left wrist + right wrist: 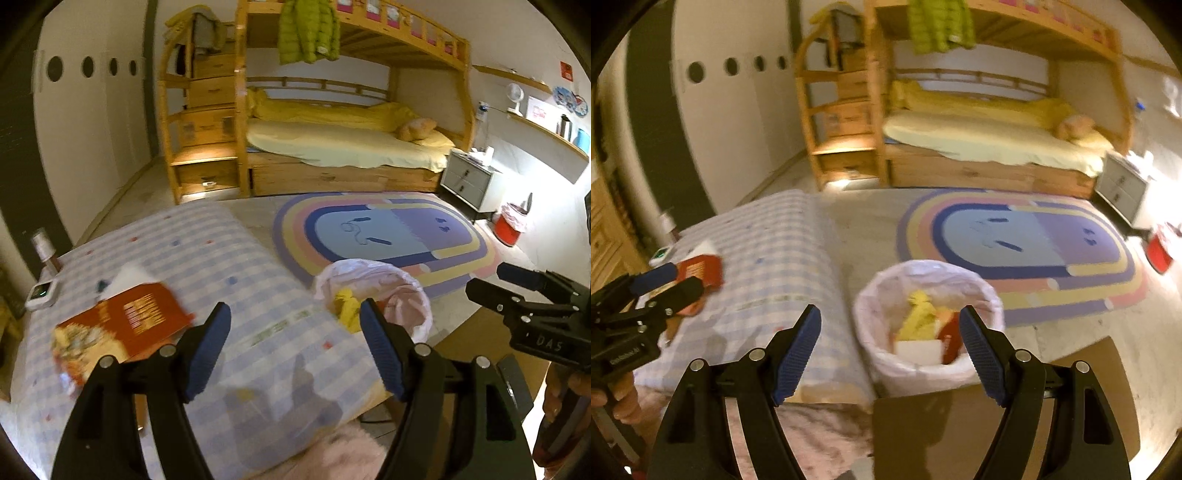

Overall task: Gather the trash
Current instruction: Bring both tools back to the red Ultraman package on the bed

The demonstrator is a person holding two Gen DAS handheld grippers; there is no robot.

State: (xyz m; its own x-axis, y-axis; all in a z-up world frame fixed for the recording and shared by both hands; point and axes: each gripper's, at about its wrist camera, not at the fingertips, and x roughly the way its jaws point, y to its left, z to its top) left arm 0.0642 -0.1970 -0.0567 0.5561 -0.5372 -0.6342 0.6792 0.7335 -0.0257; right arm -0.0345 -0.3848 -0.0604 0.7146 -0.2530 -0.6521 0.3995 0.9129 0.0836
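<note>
Both my left gripper [295, 325] and right gripper [890, 328] stand wide and empty. The bin [929, 321] sits just beyond my right jaws; the packet [122, 325] lies left of my left jaws. Blur could make me misjudge the reach and crumple it.

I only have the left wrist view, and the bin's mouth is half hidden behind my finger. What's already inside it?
Observer: The right wrist view shows inside the lined bin: a yellow crumpled piece, a white card and something red.
Operator: Is the right gripper holding anything?
Observer: No, the right gripper is open and empty.
Operator: Where's the bin from it?
Observer: Just beyond its fingertips, on the floor beside the checked bed.
</note>
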